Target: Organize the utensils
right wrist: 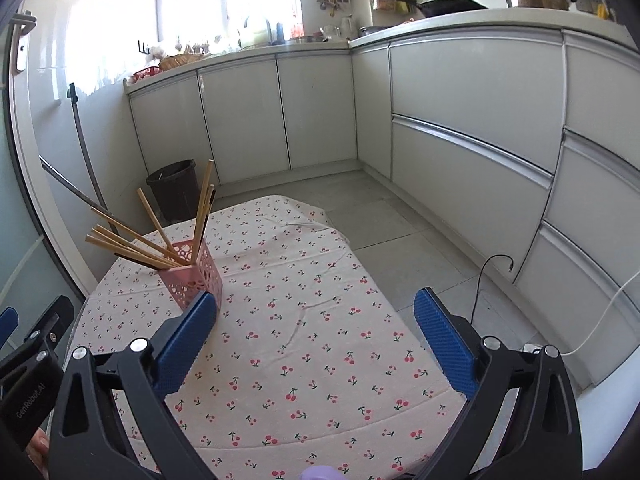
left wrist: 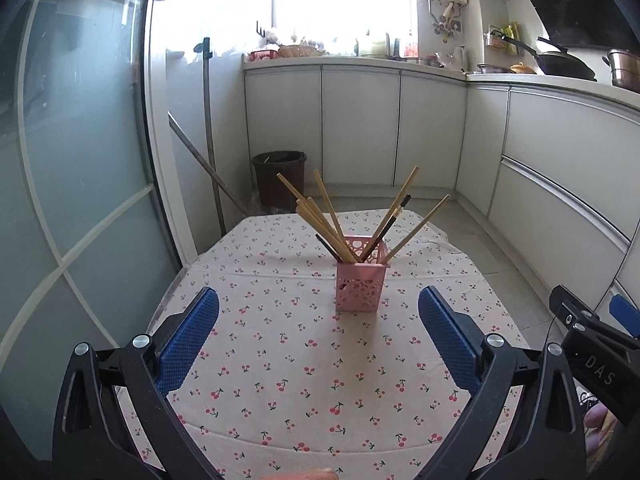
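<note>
A pink perforated holder (left wrist: pixel 361 285) stands upright on the cherry-print tablecloth (left wrist: pixel 288 360), filled with several wooden chopsticks (left wrist: pixel 320 220) and a couple of dark ones, fanned outward. My left gripper (left wrist: pixel 319 308) is open and empty, its blue pads a short way in front of the holder. In the right wrist view the holder (right wrist: pixel 196 276) stands at the left with its chopsticks (right wrist: pixel 132 244). My right gripper (right wrist: pixel 316 312) is open and empty over the tablecloth (right wrist: pixel 320 340), its left pad just in front of the holder. The right gripper's body shows at the left view's right edge.
A dark waste bin (left wrist: pixel 280 178) and leaning mop handles (left wrist: pixel 208 128) stand behind the table. White cabinets (right wrist: pixel 460 128) line the back and right, with pots on the counter. A glass door (left wrist: pixel 72 160) is at the left. Cables (right wrist: pixel 492 272) lie on the floor at the right.
</note>
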Demonstrator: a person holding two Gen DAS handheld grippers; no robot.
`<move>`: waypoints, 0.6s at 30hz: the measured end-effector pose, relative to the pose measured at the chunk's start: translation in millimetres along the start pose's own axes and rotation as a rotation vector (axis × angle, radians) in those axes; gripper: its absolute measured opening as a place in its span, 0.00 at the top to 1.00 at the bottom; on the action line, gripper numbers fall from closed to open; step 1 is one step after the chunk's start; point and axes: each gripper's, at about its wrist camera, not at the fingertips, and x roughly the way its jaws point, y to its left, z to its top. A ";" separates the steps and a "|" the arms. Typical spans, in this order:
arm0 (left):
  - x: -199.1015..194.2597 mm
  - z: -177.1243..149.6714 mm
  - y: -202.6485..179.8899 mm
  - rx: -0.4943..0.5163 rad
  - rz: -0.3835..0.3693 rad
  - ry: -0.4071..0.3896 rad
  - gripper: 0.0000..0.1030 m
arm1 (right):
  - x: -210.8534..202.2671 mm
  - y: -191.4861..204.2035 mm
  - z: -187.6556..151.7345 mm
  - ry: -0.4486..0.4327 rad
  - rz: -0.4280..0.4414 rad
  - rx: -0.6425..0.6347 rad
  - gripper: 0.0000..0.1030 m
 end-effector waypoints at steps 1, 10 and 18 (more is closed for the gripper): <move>0.4 0.3 -1.2 0.003 -0.003 -0.002 0.07 | -1.4 -0.1 -0.3 -0.004 -0.001 -0.001 0.07; 5.7 -1.0 -3.6 0.007 -0.019 0.016 0.07 | -1.7 3.4 -3.7 -0.009 -0.015 -0.024 0.07; 8.1 -2.4 -4.5 0.017 -0.022 0.029 0.07 | 1.5 4.9 -5.6 0.003 -0.023 -0.030 0.07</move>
